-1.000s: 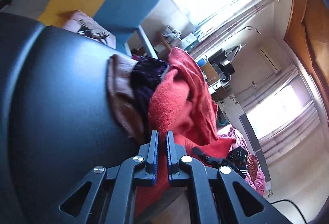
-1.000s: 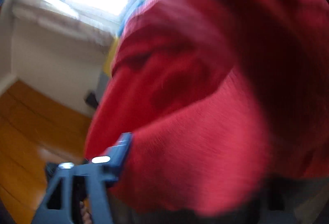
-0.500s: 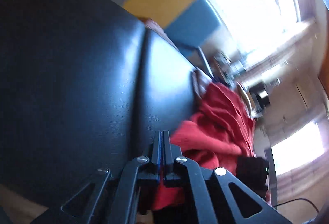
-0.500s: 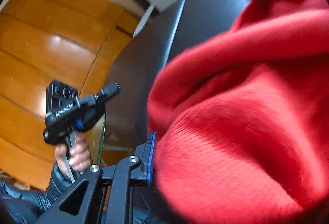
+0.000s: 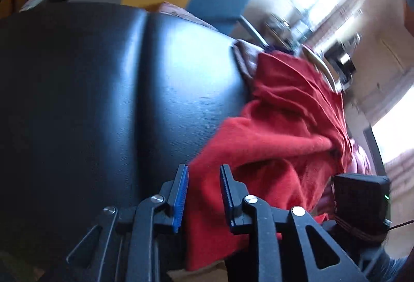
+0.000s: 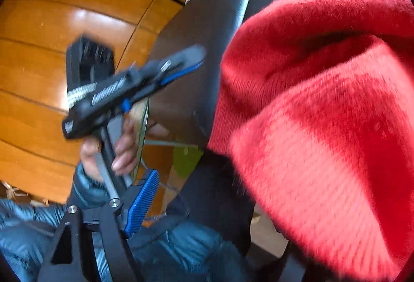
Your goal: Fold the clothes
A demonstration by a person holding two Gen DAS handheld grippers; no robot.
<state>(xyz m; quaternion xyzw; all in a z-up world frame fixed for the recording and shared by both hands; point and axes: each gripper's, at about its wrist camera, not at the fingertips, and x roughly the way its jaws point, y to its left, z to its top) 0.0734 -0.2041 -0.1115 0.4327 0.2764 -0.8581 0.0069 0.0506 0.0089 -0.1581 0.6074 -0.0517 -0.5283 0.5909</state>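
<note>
The soft red knitted garment (image 5: 279, 132) lies crumpled on the right part of the shiny black padded leather surface (image 5: 103, 90), draped down over its near edge. At its far end a brown cloth (image 5: 244, 57) peeks out from under it, with something dark purple just behind, too blurred to make out.

The left gripper (image 5: 203, 194) has its jaws narrowly parted; they have just been opening. A lower fold of the red garment shows in the gap between the blue ribbed pads, but the pads do not press on it. In the right wrist view the same gripper is seen from the side, blurred, held by a hand (image 6: 108, 150) in a shiny blue-grey puffy sleeve (image 6: 85, 191), in front of the glossy orange wooden panelling (image 6: 38, 67).

The right gripper (image 6: 212, 194) has its jaws set wide, and they too have just been opening. Only its left blue ribbed finger (image 6: 141, 202) shows; the other is hidden behind the red garment, which bulges close to the lens and fills the right half of that view. The visible pad stands clear of the cloth
</note>
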